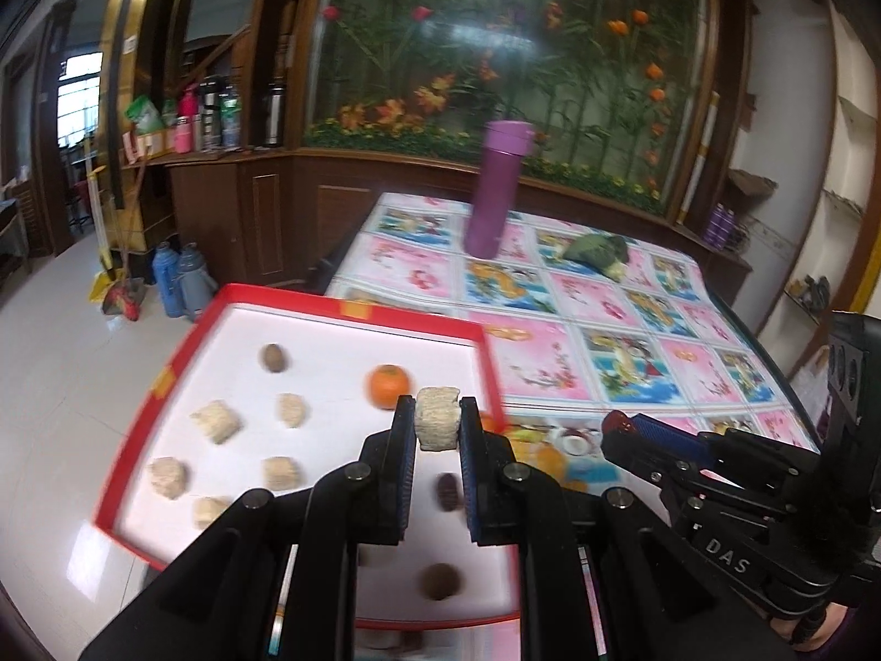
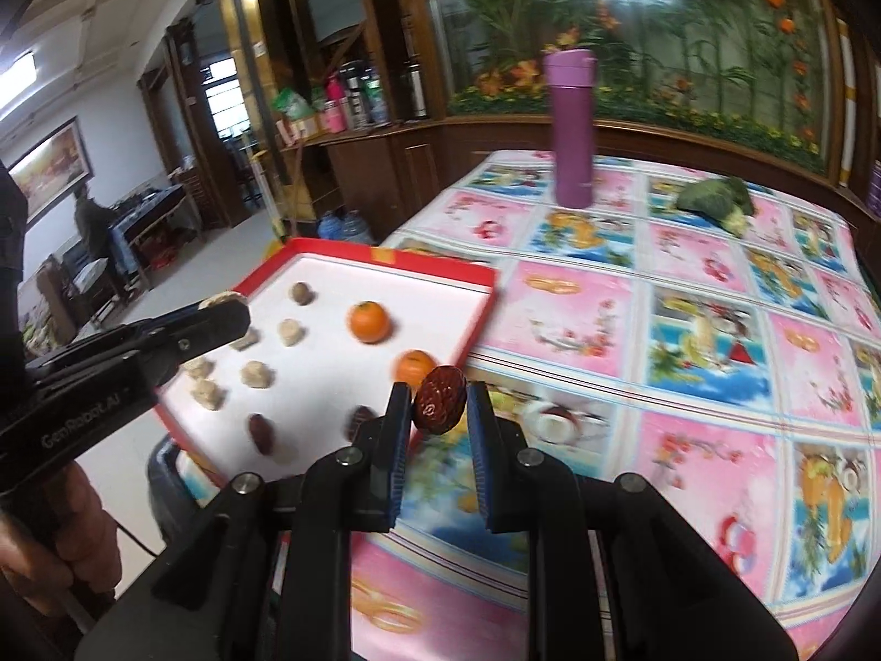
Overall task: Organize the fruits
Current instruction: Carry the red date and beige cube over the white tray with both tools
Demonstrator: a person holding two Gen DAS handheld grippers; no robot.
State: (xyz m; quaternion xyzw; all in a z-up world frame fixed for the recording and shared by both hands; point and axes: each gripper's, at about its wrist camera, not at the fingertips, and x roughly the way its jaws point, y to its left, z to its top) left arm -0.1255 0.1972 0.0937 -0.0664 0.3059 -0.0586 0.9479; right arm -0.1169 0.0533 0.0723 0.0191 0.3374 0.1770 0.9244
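A red-rimmed white tray (image 1: 330,303) (image 2: 473,303) lies on the table's left edge. On it are several beige puffed blocks (image 1: 217,421) (image 2: 256,373), dark red dates (image 1: 447,490) (image 2: 260,432), brown nuts (image 1: 272,357) (image 2: 301,292) and two oranges (image 1: 388,385) (image 2: 369,321). My left gripper (image 1: 438,421) is shut on a beige block (image 1: 436,424), held above the tray. My right gripper (image 2: 439,407) is shut on a dark red date (image 2: 439,405) just off the tray's near right corner, beside the second orange (image 2: 414,366).
A purple flask (image 1: 498,187) (image 2: 572,129) stands far on the patterned tablecloth (image 2: 688,330). A green leafy vegetable (image 1: 597,253) (image 2: 718,201) lies at the back right. Wooden cabinets, water jugs and a tiled floor lie left of the table.
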